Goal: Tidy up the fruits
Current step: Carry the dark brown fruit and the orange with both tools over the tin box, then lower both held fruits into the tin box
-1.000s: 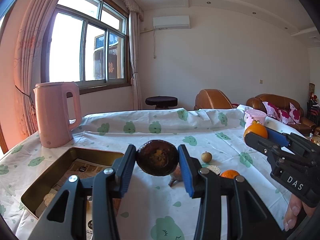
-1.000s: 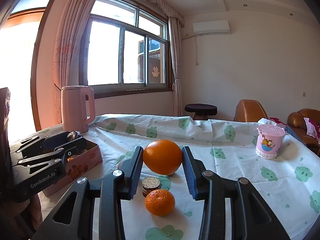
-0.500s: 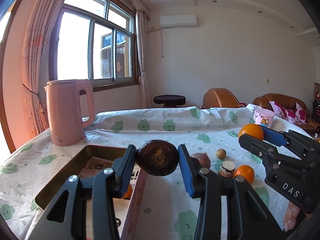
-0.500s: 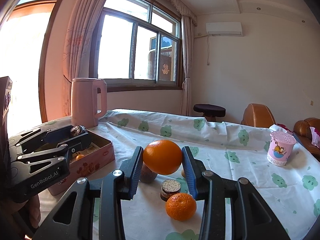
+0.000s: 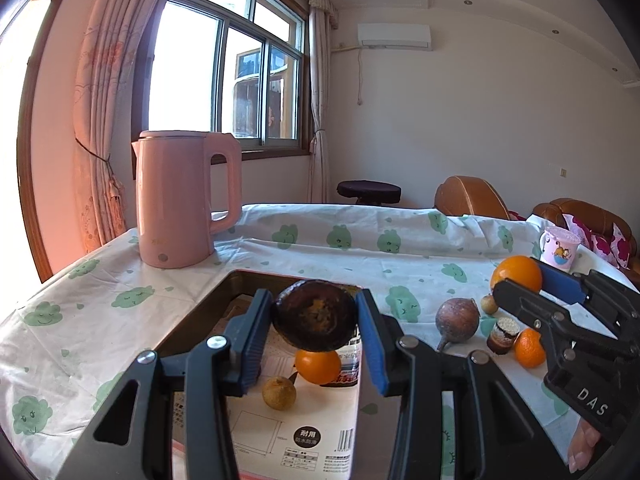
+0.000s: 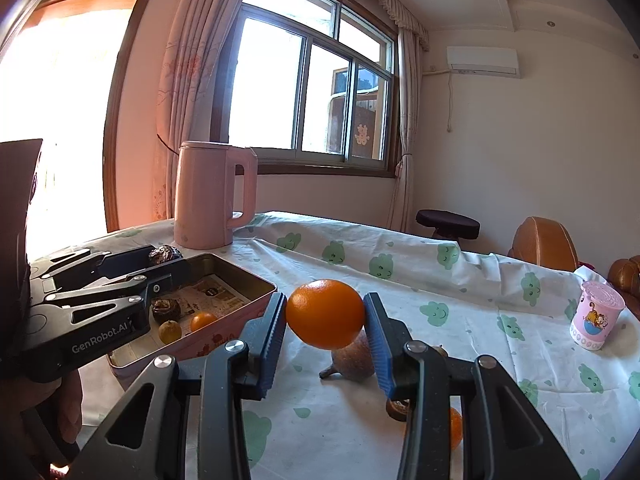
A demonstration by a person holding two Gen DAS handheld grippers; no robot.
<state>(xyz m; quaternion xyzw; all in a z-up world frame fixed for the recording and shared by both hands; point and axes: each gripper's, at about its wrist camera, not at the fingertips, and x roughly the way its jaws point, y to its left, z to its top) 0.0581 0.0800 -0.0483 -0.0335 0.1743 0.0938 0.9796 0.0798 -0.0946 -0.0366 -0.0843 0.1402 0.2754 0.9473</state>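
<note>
Nearest the left wrist camera, the left gripper has its blue-padded fingers clamped on a dark brown, wrinkled round fruit, held in the air above the open rectangular tin box with a pink outer wall. Beneath it, on the printed paper lining the box, lie a small orange mandarin and a small yellowish-brown round fruit; the right wrist view also shows another dark wrinkled fruit in the box. In the right wrist view, the right gripper is clamped on a large smooth orange, held above the tabletop just beside the box's long side, outside it. On the white tablecloth with green cloud prints, to the right of the box, lie a dull reddish-brown fruit with a stalk, a small dark brown jar-like thing with a pale speckled top, a second small mandarin touching or just beside it, and a small tan round fruit further back. A thumb of the person shows under the right gripper's body. Further off, a tall pale pink electric kettle stands behind the box, and a pink printed cup with a sealed lid stands near the far right edge. Beyond the table are a dark round stool, brown leather armchairs, and a curtained window.
</note>
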